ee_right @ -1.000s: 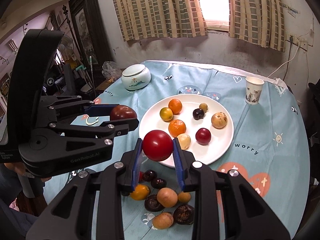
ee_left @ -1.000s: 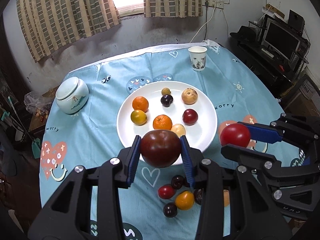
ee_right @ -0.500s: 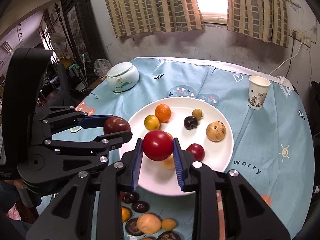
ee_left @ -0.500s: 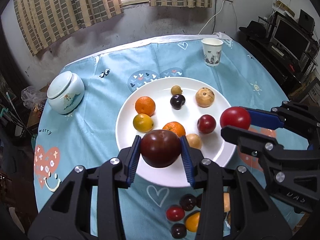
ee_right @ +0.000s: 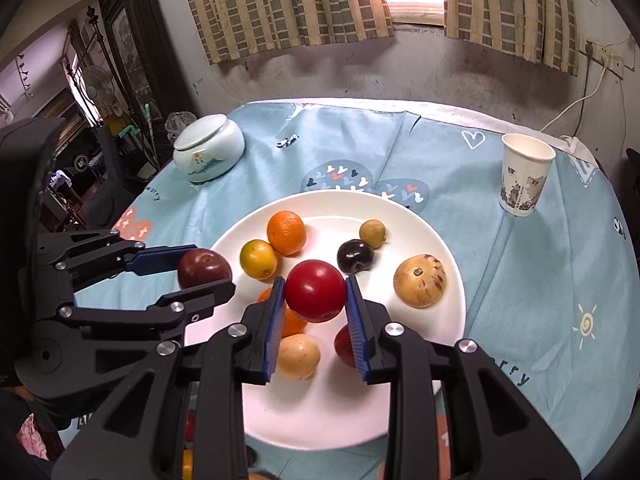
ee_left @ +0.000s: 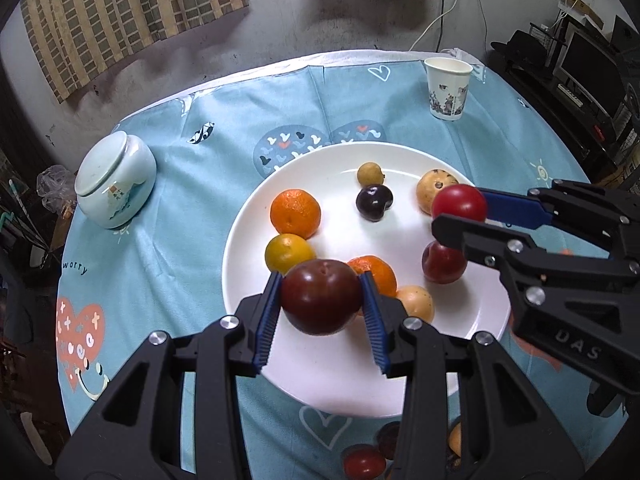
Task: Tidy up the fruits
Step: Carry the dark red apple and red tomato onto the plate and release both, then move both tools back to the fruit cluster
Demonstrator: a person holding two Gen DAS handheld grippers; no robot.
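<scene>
Black claws [ee_left: 322, 304], ribbed blue pads [ee_left: 267, 322]

My left gripper [ee_left: 322, 304] clamps a dark maroon plum [ee_left: 321, 297] between its blue pads, held above the near left part of the white plate [ee_left: 320, 368]. My right gripper [ee_right: 315, 298] pinches a glossy red plum [ee_right: 315, 290] over the plate's middle. On the plate lie two oranges [ee_left: 295, 213], a yellow citrus [ee_left: 289, 253], a black plum [ee_left: 374, 202], a small tan longan [ee_left: 369, 173], a speckled tan fruit [ee_right: 419, 280], a red plum [ee_left: 443, 262] and a pale yellow fruit [ee_right: 298, 356].
</scene>
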